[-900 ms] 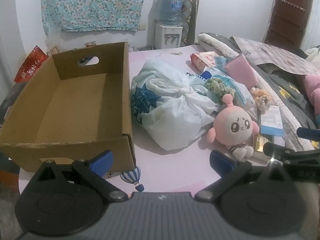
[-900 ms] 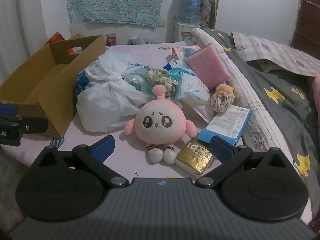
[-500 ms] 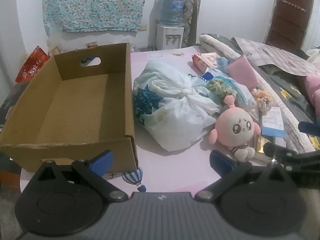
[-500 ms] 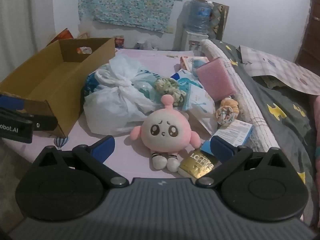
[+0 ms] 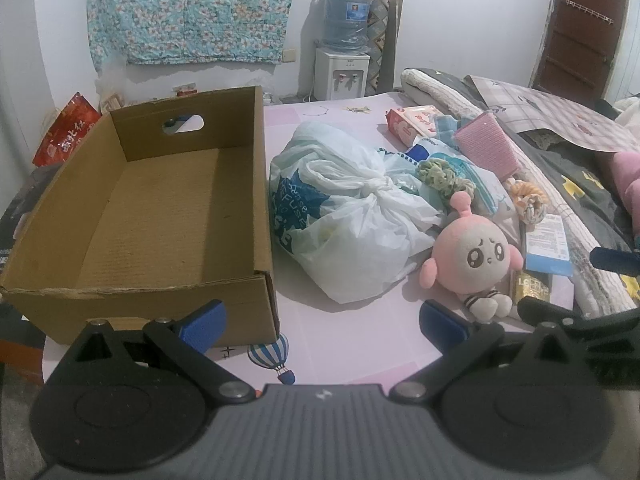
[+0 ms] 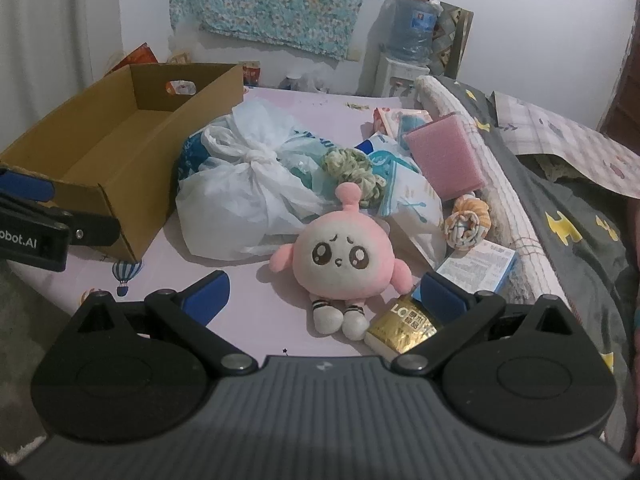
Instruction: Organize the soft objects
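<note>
Holding both tools above the near edge of the pink bed sheet, you have nothing gripped. Your left gripper has its jaws spread wide, the blue pads apart with only sheet and a printed balloon between them. Your right gripper is likewise spread wide; the pink plush doll lies on the sheet just ahead of it, between the lines of the two fingers, untouched by either pad.

The cardboard box sits at the left of the bed with its inside bare, a handle slot cut in its far wall. Just beside its right wall rests the knotted white plastic bag. The doll, face up and white feet toward you, leans near the bag's right side. Behind the doll a green scrunchie lies on a white-and-blue pouch, and an orange-and-white scrunchie sits to its right. A pink sponge block tilts against the folded bedding further back. A gold packet lies beside the doll's feet, partly under your right finger, with a blue-edged carton next to it. A water dispenser stands against the far wall.
</note>
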A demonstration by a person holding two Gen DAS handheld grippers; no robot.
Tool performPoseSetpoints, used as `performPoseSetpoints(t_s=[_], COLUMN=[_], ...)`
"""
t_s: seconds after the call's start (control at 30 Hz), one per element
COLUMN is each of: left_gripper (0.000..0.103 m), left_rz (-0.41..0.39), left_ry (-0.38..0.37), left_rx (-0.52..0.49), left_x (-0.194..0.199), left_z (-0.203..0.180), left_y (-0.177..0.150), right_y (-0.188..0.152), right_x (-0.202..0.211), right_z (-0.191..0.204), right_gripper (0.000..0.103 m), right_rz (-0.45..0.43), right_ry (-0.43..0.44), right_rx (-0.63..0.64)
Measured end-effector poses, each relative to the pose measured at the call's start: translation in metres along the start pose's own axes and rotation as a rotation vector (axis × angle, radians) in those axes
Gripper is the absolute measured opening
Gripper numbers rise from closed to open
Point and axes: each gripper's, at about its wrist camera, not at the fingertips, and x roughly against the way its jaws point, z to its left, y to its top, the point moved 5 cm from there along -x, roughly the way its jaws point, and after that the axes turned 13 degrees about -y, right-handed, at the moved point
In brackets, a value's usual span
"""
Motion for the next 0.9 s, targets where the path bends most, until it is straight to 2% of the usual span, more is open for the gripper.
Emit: performPoseSetpoints(t_s=[0.9], left_gripper=[0.103], left_rz=[-0.001], left_ry=[-0.001], left_rx=[0.001], left_x=[0.0009], left_z=[0.0005], left_y=[0.0002], right_y=[0.0004], right_x=[-0.0013], right_z=[0.0023], right_gripper=[0.102], right_rz=[0.003], right_ry=[0.002], right_rx=[0.009])
